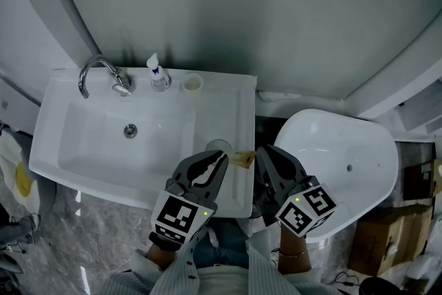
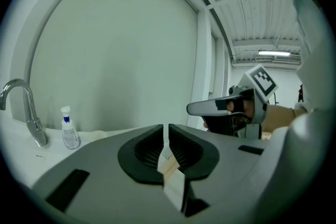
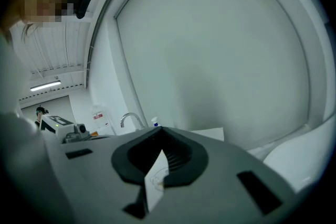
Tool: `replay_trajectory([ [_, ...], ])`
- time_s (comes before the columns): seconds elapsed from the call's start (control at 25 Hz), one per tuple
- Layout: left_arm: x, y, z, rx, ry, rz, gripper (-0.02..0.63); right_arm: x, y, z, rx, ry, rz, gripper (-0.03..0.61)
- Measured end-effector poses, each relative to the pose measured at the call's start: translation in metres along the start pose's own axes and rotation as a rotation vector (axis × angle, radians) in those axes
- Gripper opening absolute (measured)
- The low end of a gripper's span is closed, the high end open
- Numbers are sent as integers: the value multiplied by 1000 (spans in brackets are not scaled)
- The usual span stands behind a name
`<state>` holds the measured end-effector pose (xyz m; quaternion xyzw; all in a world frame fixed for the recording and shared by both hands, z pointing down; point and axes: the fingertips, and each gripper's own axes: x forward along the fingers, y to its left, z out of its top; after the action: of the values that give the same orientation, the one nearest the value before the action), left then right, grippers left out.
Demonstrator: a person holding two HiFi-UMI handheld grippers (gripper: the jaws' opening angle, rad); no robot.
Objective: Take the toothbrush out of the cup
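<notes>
Both pairs of jaws shut and empty; our left gripper is nearer than the right gripper to the cup on the sink's back edge.

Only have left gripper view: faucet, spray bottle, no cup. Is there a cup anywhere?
Observer: Head view shows a small pale cup on the sink's back rim, just right of the spray bottle.
Operator: Anything nearer the left gripper?
Observer: What looks like a clear glass stands on the sink's front right ledge, partly hidden behind the left gripper.
Operator: Right gripper's fingers?
Observer: The right gripper view shows the right gripper with its fingers together at the tips.
</notes>
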<state>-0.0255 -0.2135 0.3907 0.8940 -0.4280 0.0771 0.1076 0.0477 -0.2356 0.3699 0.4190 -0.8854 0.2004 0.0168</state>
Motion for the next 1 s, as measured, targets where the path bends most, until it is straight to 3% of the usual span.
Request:
replay_trajectory([
  [0.4,20,-8,-41,33,112,-70,132,-9,-15,-10,39,4,-53,12],
  [1.0,47,-10,-93,136,255,-110,221,-14,-34,-27,91,29,-100,12],
])
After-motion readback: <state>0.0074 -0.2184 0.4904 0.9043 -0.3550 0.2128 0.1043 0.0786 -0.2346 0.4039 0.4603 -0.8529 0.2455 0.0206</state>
